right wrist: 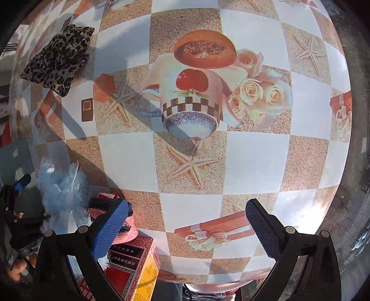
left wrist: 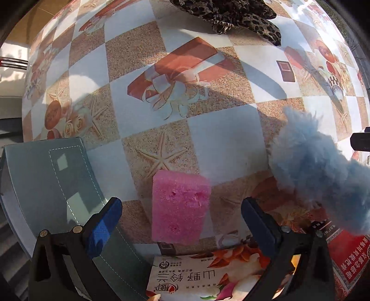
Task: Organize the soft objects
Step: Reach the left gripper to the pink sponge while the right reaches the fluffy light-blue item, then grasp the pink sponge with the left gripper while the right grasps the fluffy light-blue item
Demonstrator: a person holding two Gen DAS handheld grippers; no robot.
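Checkered tabletop (left wrist: 222,143) in sunlight. Pink sponge (left wrist: 180,206) lies flat on it, centred between the left tool (left wrist: 181,222) fingers, untouched; jaws wide, empty. Blue fluffy item (left wrist: 319,176) sits right of the sponge, leopard cloth (left wrist: 233,16) far back. Right tool (right wrist: 188,222) wide open, empty, over bare tabletop.

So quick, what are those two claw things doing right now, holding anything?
Left gripper: open, holding nothing; the pink sponge lies between its fingers, untouched.
Right gripper: open, empty, over the table.
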